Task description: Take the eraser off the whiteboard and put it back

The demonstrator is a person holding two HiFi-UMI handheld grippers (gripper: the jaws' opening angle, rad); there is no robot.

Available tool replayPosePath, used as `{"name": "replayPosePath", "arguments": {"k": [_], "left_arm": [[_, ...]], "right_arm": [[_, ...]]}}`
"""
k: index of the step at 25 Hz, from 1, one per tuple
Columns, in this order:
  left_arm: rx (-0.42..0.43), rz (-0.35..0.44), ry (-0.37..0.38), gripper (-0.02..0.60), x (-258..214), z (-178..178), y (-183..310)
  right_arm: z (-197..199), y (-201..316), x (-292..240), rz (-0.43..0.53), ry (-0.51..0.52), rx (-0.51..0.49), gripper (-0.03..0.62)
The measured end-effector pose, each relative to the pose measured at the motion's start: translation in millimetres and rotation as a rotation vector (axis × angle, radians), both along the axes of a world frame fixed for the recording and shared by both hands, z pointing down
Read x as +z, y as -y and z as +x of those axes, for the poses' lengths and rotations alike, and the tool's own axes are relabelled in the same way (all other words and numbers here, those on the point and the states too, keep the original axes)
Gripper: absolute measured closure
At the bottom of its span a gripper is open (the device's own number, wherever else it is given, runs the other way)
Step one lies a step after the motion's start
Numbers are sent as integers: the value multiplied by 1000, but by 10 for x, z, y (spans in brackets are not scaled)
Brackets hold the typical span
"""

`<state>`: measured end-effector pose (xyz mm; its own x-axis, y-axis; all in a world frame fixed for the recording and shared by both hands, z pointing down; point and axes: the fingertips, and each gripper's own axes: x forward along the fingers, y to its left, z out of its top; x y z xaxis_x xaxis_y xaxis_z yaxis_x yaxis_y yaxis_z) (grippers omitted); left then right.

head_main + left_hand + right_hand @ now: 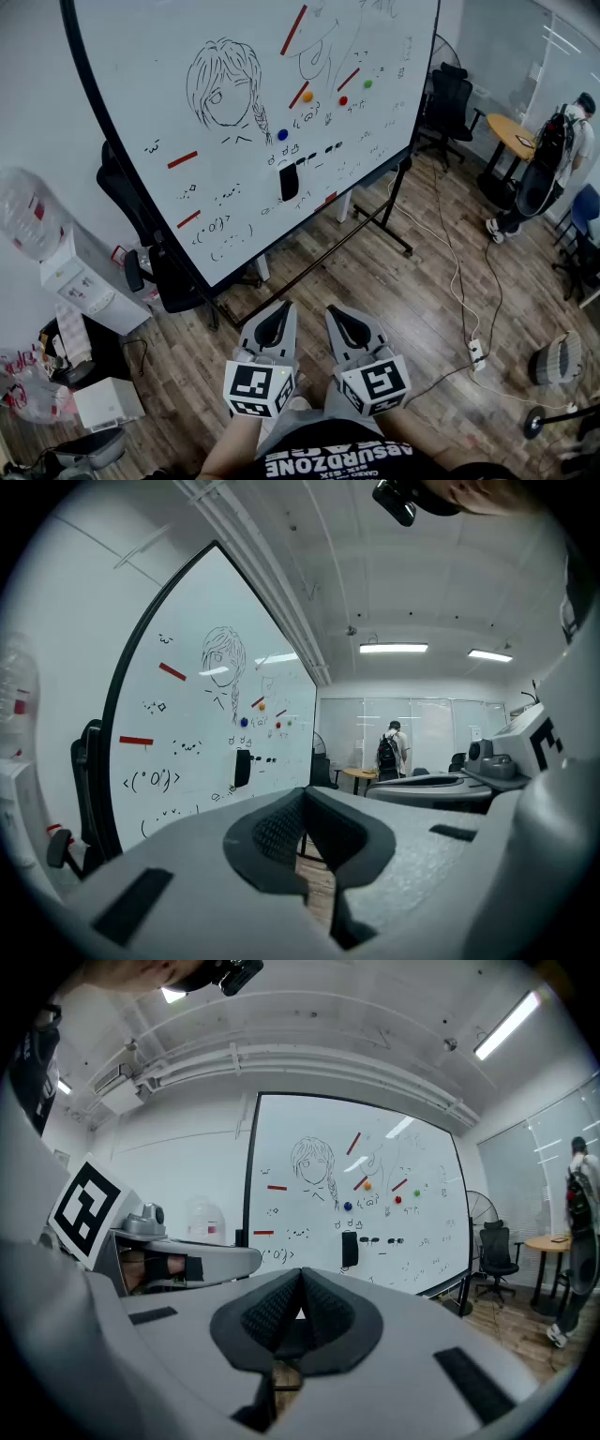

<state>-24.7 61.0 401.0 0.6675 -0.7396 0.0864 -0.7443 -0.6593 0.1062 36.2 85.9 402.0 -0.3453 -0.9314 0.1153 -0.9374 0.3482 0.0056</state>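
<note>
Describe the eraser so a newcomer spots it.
On the big doodled whiteboard, look below the blue magnet, lower centre. The eraser is the only large upright black block there; its neighbours are round coloured magnets and thin red strips.

Bright, even light, ceiling strip lights (394, 648), fisheye-warped dark corners

Whiteboard (122, 84) stands on the wood floor (375, 281). Black eraser (289, 181) is stuck to it, plus round magnets (283, 134) and red strips (182, 159).
</note>
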Motion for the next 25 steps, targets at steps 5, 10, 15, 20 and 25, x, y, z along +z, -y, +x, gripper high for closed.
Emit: {"name": "replayPosePath", "arguments": {"k": [5,10,15,20,25], "left_arm": [[8,-4,5,577,52,17,22],[21,-13,7,577,73,96,120],[36,-3,9,577,30,169,274],[29,-12,27,577,74,149,472],[17,-17,38,577,76,118,679]], "right_arm": [[25,11,6,8,7,9,595],[50,85,19,1,22,-1,595],[85,300,16,10,29,-3,595],[89,539,9,17,31,-3,594],[106,787,-55,36,51,-13,592]]}}
